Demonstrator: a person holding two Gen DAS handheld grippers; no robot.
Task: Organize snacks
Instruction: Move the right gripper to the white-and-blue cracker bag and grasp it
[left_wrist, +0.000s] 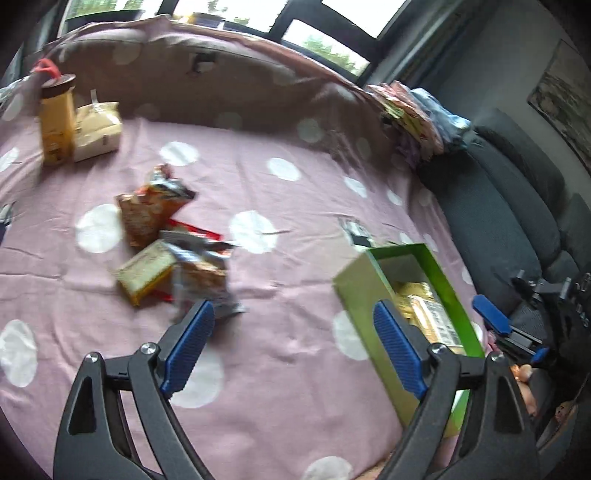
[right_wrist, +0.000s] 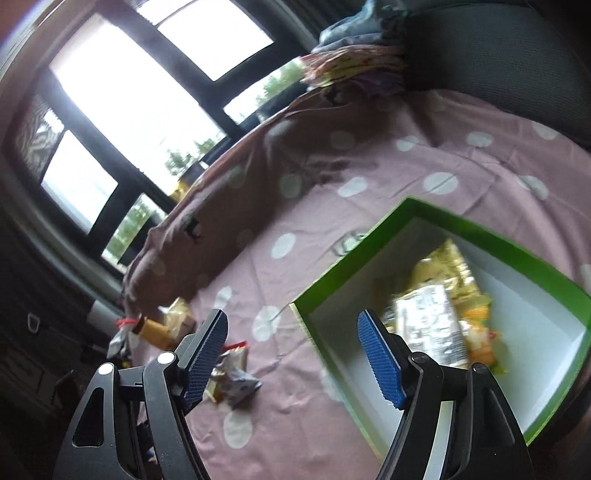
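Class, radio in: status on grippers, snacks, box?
Left gripper open, empty. Right gripper open, empty. Box holds some packets; snack pile loose on cloth. Nothing blocking.

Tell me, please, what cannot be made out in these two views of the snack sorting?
- Snack pile, left wrist view: motion blur makes the labels unreadable and the count unclear.
- Packets in the green box, right wrist view: blurred, partly behind a finger.
- Near end of the box, left wrist view: hidden by a finger.
- Jar, left wrist view: label too blurred to read.
- Right gripper, left wrist view: cut off by the edge.
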